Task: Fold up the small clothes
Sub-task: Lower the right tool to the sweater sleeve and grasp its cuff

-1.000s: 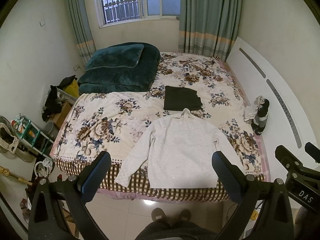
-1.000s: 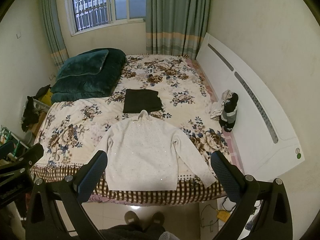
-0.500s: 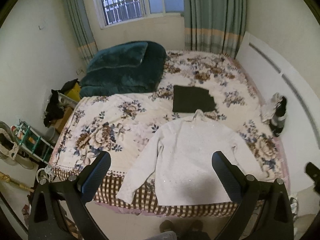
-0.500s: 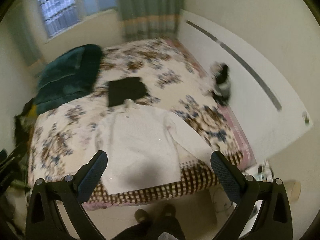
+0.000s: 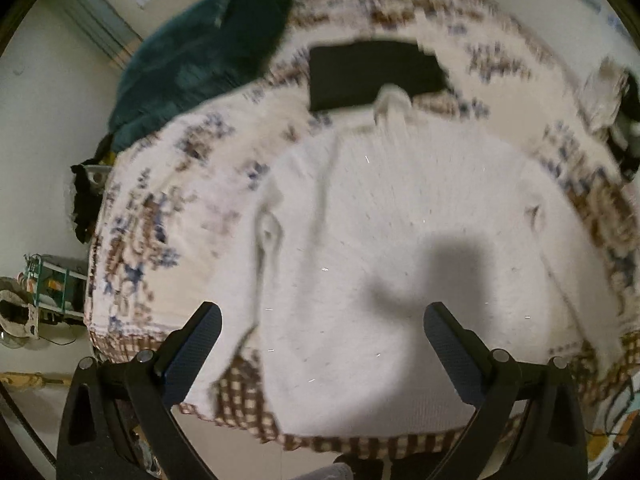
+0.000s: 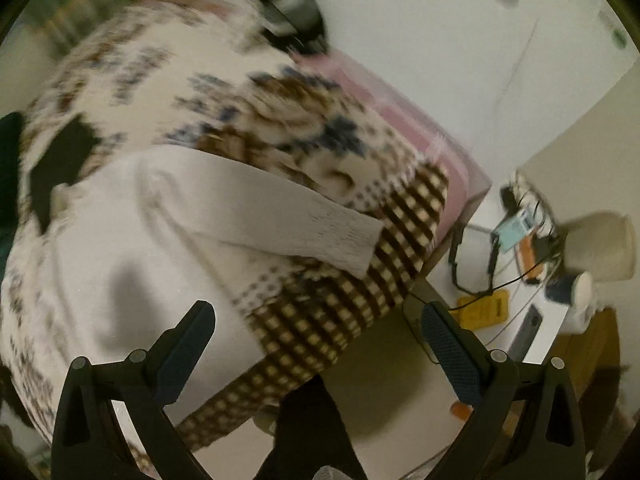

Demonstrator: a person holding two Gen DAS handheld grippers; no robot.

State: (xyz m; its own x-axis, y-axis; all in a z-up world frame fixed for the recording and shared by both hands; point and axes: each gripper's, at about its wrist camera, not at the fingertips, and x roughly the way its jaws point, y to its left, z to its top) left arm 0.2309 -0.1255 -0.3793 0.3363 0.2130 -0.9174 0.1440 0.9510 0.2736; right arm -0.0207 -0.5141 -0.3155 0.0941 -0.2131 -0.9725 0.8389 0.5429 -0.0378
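A white long-sleeved sweater [image 5: 400,240] lies flat, front up, on the floral bedspread [image 5: 160,216], its hem at the bed's near edge. My left gripper [image 5: 322,336] is open and empty, hovering above the sweater's lower body. In the right wrist view the sweater's right sleeve [image 6: 280,208] stretches toward the bed's corner, with its cuff on the checked border. My right gripper [image 6: 318,334] is open and empty, above the bed's near right edge, short of the cuff. Both views are blurred.
A folded dark garment [image 5: 372,72] lies just beyond the sweater's collar. A dark green quilt [image 5: 200,56] is piled at the far left. A white headboard [image 6: 440,40] runs along the right. Small items and cables [image 6: 520,248] lie on the floor by the bed's corner.
Both grippers have dropped and moved forward toward the bed. The left now hovers over the sweater's body; the right has swung right toward the sleeve and bed corner. Both stay open.
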